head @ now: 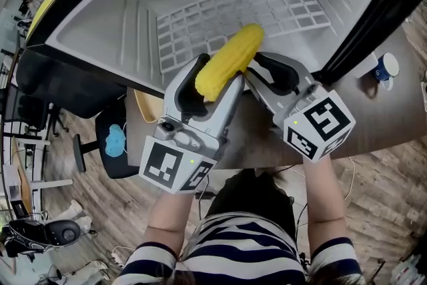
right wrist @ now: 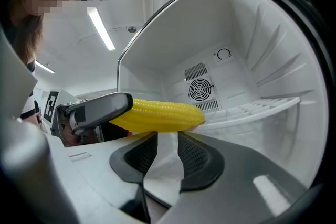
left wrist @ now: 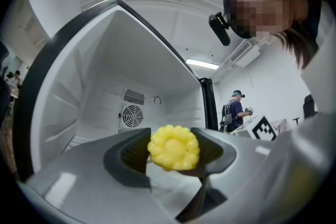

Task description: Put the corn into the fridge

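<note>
**Head view to gripper views: corn held at the fridge mouth**

Head view: the corn [head: 230, 62] is up in the air at the open front of the fridge [head: 120, 30]. Its far tip reaches over the white wire shelf [head: 280, 7] but does not rest on it. The left gripper [head: 212, 80] pinches the cob at its near end, so most of its length sticks out unsupported. The right gripper [head: 270, 73] sits just beside the cob on its right, gripping nothing.

Left gripper view: the corn [left wrist: 174, 147] shows end-on, seated between the 2 jaws, which are closed against its sides. Beyond it lie the bare fridge interior and the fan grille [left wrist: 132, 114].

Right gripper view: the jaws of the right gripper [right wrist: 168, 152] are drawn almost together, with only a slim gap and nothing in it. The corn [right wrist: 160, 115] crosses above and beyond them, 1 end in the left gripper's jaw, with the shelf [right wrist: 262, 105] behind it.

Handling, as a judgement: the cob looks stiff and light, and its bumpy kernels give the pads some bite. It is round and tapered, though, so it could roll or pivot in an end grip. A hold across the thick middle would be steadier. Once laid on the shelf it may roll, so it should lie flat before release.
</note>
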